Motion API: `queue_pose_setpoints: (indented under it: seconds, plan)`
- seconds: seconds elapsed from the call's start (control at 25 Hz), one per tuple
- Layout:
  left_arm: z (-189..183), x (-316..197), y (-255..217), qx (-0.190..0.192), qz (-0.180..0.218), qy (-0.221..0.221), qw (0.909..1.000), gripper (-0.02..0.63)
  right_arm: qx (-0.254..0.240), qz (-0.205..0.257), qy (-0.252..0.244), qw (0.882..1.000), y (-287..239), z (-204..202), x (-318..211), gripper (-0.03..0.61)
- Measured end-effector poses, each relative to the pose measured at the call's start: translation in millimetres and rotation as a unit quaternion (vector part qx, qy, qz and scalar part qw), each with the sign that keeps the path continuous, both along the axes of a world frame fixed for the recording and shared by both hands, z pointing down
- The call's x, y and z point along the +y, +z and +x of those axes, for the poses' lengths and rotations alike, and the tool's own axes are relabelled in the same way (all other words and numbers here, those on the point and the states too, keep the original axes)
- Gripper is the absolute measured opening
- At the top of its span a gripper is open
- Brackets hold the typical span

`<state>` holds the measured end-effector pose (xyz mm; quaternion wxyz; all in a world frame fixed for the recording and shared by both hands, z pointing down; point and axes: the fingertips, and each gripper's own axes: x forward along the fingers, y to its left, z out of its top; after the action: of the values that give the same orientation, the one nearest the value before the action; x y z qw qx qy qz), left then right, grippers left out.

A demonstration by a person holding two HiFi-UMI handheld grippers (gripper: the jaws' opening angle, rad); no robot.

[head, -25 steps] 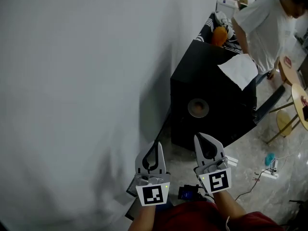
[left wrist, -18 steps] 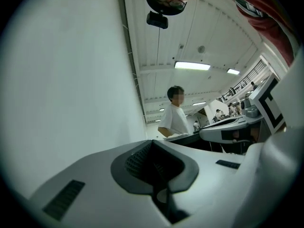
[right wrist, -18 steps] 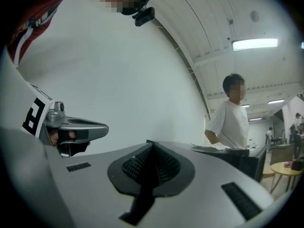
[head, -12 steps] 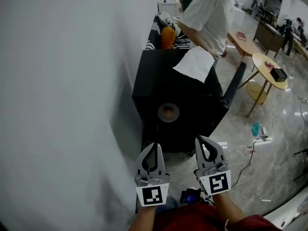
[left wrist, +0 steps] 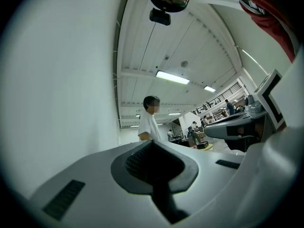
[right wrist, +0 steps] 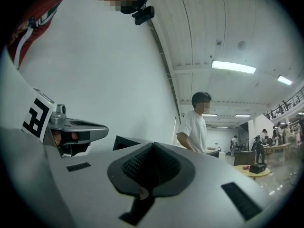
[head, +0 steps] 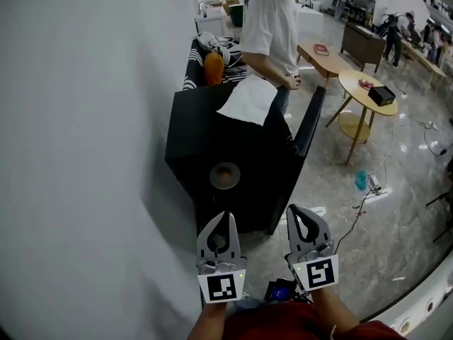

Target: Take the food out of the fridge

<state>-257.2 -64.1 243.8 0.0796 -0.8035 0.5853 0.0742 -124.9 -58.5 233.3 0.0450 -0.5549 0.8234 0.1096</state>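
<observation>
The left gripper [head: 226, 219] has its jaws pressed together, with nothing between them. The right gripper [head: 295, 215] is the same, its jaws together and empty. Both are held side by side, clear of everything and touching nothing.

The black fridge [head: 212, 137] stands on the floor ahead of the jaws, well beyond their tips. Its door [head: 308, 121] hangs open on the side nearer the right jaws. The inside is turned away, so no food can be seen.

Only the head view shows the fridge top. A round dish [head: 224, 176] lies at the corner nearest the jaws, and a white sheet [head: 248, 99] lies farther on. An orange object [head: 214, 68] sits past the fridge's far end. That view alone also shows the power strip [head: 376, 188] on the floor, off beyond the right jaws.

A person in a white T-shirt [head: 272, 23] stands past the fridge, and shows just above the jaw tips in both gripper views. The gripper views add the ceiling lamps [left wrist: 172, 77]. The right gripper view catches a corner of the fridge just left of its jaw tips. The round desk [right wrist: 253, 170] with a black box [right wrist: 258, 167] on it stands far to the right of the right jaws.
</observation>
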Motion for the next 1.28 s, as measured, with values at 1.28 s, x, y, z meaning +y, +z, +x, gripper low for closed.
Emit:
queue_pose_setpoints:
  seconds: [1.28]
  plan:
    - [-8.3,-40.6,83.1,-0.091,-0.070,-0.031,0.9930,0.015,-0.002,-0.061,-0.062,0.996,76.2,-36.5,-58.7,0.021]
